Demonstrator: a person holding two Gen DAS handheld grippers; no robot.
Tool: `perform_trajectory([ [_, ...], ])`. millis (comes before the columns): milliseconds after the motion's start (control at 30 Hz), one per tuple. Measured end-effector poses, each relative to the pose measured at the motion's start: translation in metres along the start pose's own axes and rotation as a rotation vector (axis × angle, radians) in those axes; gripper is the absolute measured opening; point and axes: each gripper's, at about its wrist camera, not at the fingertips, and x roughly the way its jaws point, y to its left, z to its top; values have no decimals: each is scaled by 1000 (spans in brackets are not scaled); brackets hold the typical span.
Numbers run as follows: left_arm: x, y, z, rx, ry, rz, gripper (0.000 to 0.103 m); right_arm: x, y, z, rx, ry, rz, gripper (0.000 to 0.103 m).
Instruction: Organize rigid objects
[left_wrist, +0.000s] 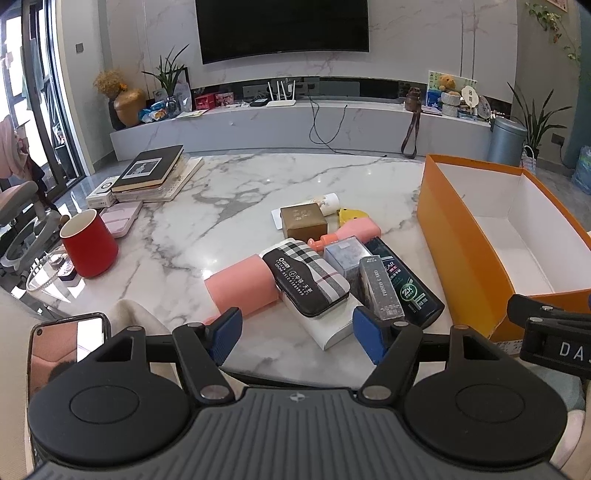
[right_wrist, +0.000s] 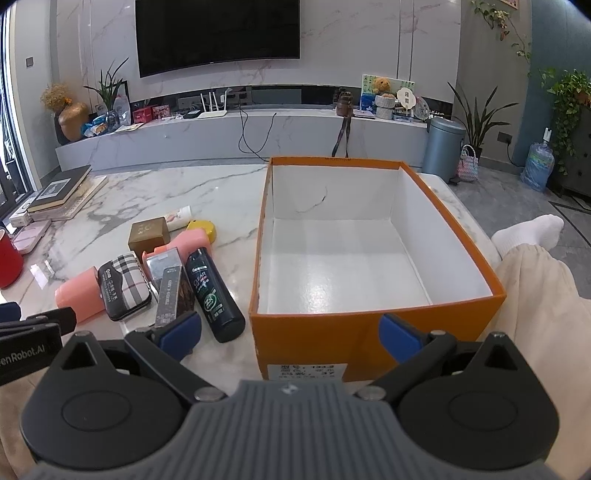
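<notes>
Both the left gripper (left_wrist: 297, 334) and right gripper (right_wrist: 290, 338) hover wide open, empty, at the marble table's (left_wrist: 258, 184) near edge, beside the orange box (right_wrist: 369, 332).

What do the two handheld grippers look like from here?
Both match: the left gripper and right gripper have ribbed blue pads on black linkage arms with silver pivot pins, two round black discs, and a ribbed grey body with a small logo. White lettering shows on each one's side. No cables visible.

We see an orange box (right_wrist: 373, 332), open, white inside, centre-right of frame. Left of it, a jumble: dark bottle (right_wrist: 214, 295) lying flat, plaid case (right_wrist: 125, 286), gold box (right_wrist: 147, 232).
</notes>
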Motion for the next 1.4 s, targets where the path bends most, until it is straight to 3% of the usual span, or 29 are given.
perform_trajectory([
  [733, 0, 2, -2, 0, 15, -8, 81, 0, 5, -1, -13, 0, 11, 101],
  [900, 1, 13, 6, -43, 40, -78, 66, 0, 8, 4, -15, 9, 71, 100],
  [1000, 1, 20, 12, -41, 44, -112, 66, 2, 16, 10, -57, 6, 90, 91],
  [1100, 5, 30, 22, -20, 79, -166, 65, 7, 23, 21, -80, 19, 138, 89],
  [1200, 14, 42, 33, 3, 130, -221, 56, 14, 30, 31, -94, 34, 201, 77],
  [1333, 24, 50, 47, 163, 168, -262, 47, 33, 46, 44, -124, 91, 283, 73],
  [1400, 33, 55, 54, 201, 203, -299, 44, 42, 57, 49, -161, 122, 308, 65],
])
